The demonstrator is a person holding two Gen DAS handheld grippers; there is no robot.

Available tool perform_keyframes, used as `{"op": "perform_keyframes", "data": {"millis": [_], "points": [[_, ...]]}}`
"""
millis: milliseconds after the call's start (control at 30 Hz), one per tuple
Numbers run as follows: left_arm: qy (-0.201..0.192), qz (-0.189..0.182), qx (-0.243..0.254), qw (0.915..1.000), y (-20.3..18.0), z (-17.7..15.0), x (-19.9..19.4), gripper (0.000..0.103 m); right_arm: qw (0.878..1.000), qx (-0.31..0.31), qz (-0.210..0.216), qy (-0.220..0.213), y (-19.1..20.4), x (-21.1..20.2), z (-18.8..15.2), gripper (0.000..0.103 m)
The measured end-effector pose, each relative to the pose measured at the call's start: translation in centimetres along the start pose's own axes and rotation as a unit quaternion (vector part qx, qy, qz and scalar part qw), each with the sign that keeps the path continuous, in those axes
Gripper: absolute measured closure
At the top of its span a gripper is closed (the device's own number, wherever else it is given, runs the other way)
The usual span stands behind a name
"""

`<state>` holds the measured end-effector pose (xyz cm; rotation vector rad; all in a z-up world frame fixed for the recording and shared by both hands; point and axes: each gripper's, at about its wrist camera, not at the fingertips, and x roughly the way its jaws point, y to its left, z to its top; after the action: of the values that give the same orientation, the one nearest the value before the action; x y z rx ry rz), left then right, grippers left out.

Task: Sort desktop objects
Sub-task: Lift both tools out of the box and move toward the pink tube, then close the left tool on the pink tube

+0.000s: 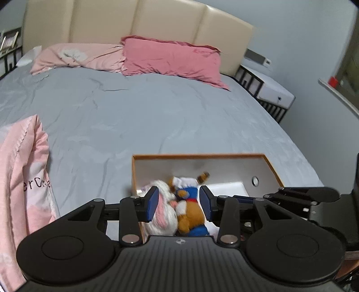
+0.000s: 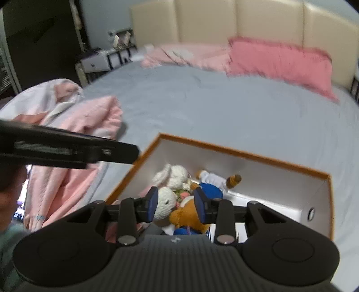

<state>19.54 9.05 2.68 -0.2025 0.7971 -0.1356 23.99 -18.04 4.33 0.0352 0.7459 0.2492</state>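
An orange-rimmed white box (image 1: 197,155) (image 2: 246,155) lies on the grey bed. Inside it are a white knitted bunny (image 1: 163,222) (image 2: 166,202) and a brown bear in blue clothes (image 1: 190,215) (image 2: 188,215), packed side by side. My left gripper (image 1: 179,202) hovers above them, its blue pads apart and clear of both toys. My right gripper (image 2: 176,203) hangs over the same toys with a narrower gap; the plush shows between its pads but lies lower down in the box. The left gripper's black finger (image 2: 67,150) crosses the right wrist view at the left.
A bunched pink quilt (image 1: 24,170) (image 2: 74,139) lies left of the box. Two pink pillows (image 1: 170,58) (image 2: 278,60) rest against the cream headboard (image 1: 139,20). A white nightstand (image 1: 267,87) stands at the bed's right. Grey sheet (image 1: 145,112) stretches beyond the box.
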Motion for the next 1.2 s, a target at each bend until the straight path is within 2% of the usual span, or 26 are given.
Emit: {"op": "perform_keyframes", "data": {"millis": [100, 200, 333, 467, 600, 733, 800, 967, 1067, 1200], "points": [[0.013, -0.001, 0.022, 0.9997, -1.2, -1.0, -1.2, 0.057, 1.000, 0.002, 0.008, -0.013, 0.5, -2.3, -1.3, 0.066], [0.027, -0.010, 0.021, 0.9994, -1.5, -2.3, -2.5, 0.057, 1.000, 0.004, 0.019, -0.011, 1.1, -4.5, -3.0, 0.066], [0.051, -0.027, 0.029, 0.9979, -1.8, -4.9, -3.9, 0.057, 1.000, 0.010, 0.022, 0.005, 1.9, -6.4, -5.7, 0.066], [0.096, -0.039, 0.055, 0.9931, -3.1, -8.3, -4.1, 0.057, 0.999, 0.027, 0.019, 0.040, 1.8, -8.1, -9.2, 0.065], [0.162, -0.052, 0.083, 0.9820, -4.5, -12.2, -2.9, 0.056, 0.994, 0.056, 0.024, 0.090, 1.3, -7.9, -12.8, 0.065], [0.210, -0.058, 0.107, 0.9701, -5.7, -15.3, -1.3, 0.055, 0.990, 0.044, 0.028, 0.129, 1.9, -7.7, -16.1, 0.066], [0.229, -0.065, 0.126, 0.9630, -6.4, -16.4, -0.5, 0.055, 0.988, 0.034, 0.012, 0.147, 2.1, -7.3, -16.9, 0.066], [0.257, -0.066, 0.153, 0.9521, -6.9, -17.7, 1.3, 0.052, 0.989, 0.041, -0.025, 0.139, 1.2, -7.3, -17.6, 0.066], [0.278, -0.076, 0.158, 0.9444, -7.1, -18.2, 2.2, 0.052, 0.989, 0.050, -0.024, 0.137, 0.8, -7.3, -17.7, 0.066], [0.294, -0.087, 0.191, 0.9324, -8.1, -18.2, 2.9, 0.052, 0.988, 0.062, -0.021, 0.142, 0.7, -7.2, -18.3, 0.066]]}}
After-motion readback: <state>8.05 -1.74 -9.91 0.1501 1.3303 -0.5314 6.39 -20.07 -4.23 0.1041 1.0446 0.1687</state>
